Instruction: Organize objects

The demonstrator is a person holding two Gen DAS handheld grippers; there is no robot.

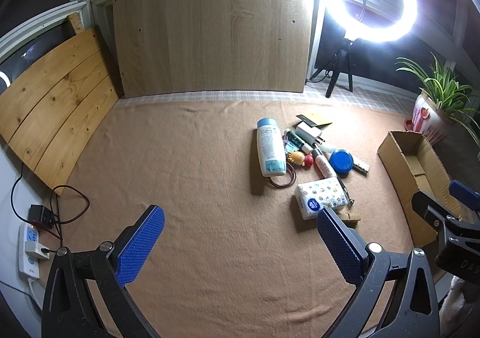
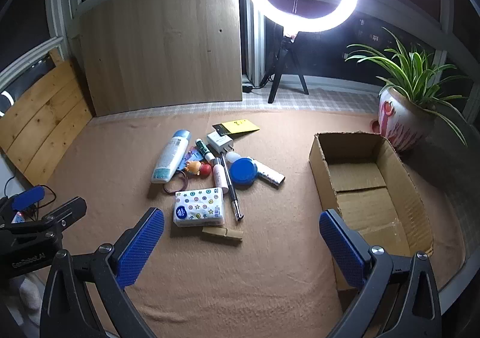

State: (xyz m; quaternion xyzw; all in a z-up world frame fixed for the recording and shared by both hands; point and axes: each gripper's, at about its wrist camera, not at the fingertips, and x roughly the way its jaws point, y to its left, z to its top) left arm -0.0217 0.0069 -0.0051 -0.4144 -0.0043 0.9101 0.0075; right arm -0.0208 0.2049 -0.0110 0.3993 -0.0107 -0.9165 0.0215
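Left wrist view: the left gripper (image 1: 240, 243) is held released, its two blue, ribbed pads spread wide over a tan, fuzzy blanket (image 1: 186, 158), nothing between them. The cluttered pile lies ahead and to the right, well apart from the fingers. One white bottle with a blue cap (image 1: 271, 150) lies flat; one patterned tissue pack (image 1: 322, 197) lies nearest the right pad. One round blue lid (image 1: 341, 161) is seen beyond it. One open cardboard box (image 1: 411, 170) stands at far right, beside the right gripper (image 1: 444, 212), whose opening cannot be judged here.

Right wrist view: the right gripper (image 2: 241, 243) is likewise released and bare. The tissue pack (image 2: 199, 206) lies just ahead of its left pad, one wooden clothespin (image 2: 222, 234) touching the pack's near edge. One black pen (image 2: 231, 188) lies alongside. The rectangular, corrugated box (image 2: 360, 176) stands ahead to the right.
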